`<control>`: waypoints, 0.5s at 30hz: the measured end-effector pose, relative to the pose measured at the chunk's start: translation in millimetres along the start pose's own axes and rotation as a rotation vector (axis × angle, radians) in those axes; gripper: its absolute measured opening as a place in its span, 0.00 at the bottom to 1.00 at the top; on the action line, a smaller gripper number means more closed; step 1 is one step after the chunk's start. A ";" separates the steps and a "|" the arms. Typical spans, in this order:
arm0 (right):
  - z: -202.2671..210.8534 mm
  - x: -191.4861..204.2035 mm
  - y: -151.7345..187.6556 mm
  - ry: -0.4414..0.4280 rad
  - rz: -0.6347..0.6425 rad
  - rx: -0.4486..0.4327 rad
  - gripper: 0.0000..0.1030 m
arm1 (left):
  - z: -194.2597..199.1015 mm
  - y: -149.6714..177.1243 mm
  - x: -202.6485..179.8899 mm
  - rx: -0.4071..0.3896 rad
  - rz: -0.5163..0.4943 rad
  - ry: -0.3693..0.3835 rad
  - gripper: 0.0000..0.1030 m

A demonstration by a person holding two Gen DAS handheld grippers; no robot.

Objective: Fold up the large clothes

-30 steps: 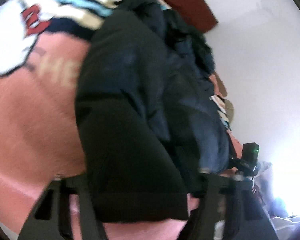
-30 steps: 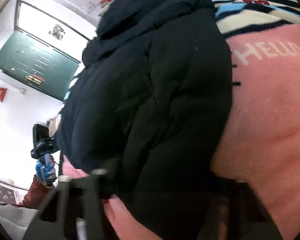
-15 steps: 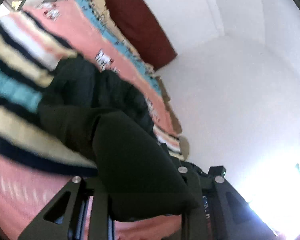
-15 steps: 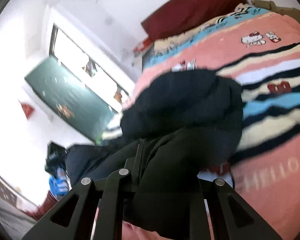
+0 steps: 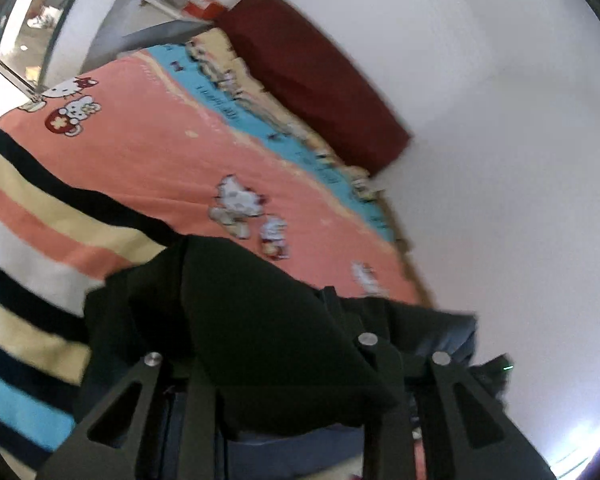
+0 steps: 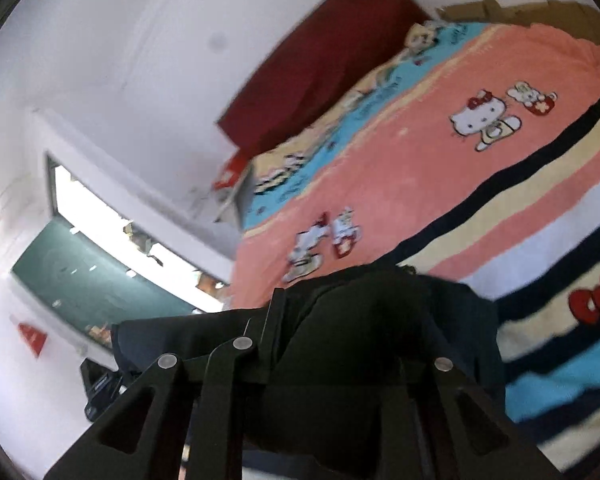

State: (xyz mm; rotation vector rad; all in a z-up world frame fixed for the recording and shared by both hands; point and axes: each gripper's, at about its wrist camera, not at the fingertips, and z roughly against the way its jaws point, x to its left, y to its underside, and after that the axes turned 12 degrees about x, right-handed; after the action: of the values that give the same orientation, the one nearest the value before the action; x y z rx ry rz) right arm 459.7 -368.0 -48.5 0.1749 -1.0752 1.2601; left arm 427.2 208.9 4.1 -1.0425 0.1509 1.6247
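Both grippers, the left gripper (image 5: 276, 364) and right gripper (image 6: 332, 360), had swung up from the spread garment within the last second, each closed on a bunched edge of the dark jacket (image 5: 236, 320). I judged a fold was under way, carried toward the headboard (image 5: 316, 76) end of the striped pink blanket (image 5: 148, 160); white walls, a green door (image 6: 88, 280).

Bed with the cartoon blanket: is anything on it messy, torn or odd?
Nothing looks torn or spilled. The blanket lies flat. The only untidy thing is the dark jacket, bunched in a lump between the left tongs and the right tongs, not spread out.
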 end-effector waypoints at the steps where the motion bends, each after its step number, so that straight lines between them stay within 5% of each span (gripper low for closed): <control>1: -12.3 -4.2 -8.9 0.018 -0.014 0.006 0.18 | -18.0 -7.4 6.6 0.014 0.005 -0.034 0.25; 9: -107.6 -46.3 -38.2 0.123 -0.112 0.087 0.24 | -122.7 -21.4 74.4 0.123 0.091 -0.093 0.29; 15: -126.1 -63.6 -33.8 0.079 -0.168 0.094 0.32 | -123.0 -25.9 81.5 0.152 0.132 -0.053 0.32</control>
State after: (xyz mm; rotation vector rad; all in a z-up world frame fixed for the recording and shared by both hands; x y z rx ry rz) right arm 563.0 -342.9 -147.4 0.2789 -0.9147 1.1574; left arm 518.3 204.4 -114.7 -0.8880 0.3079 1.7292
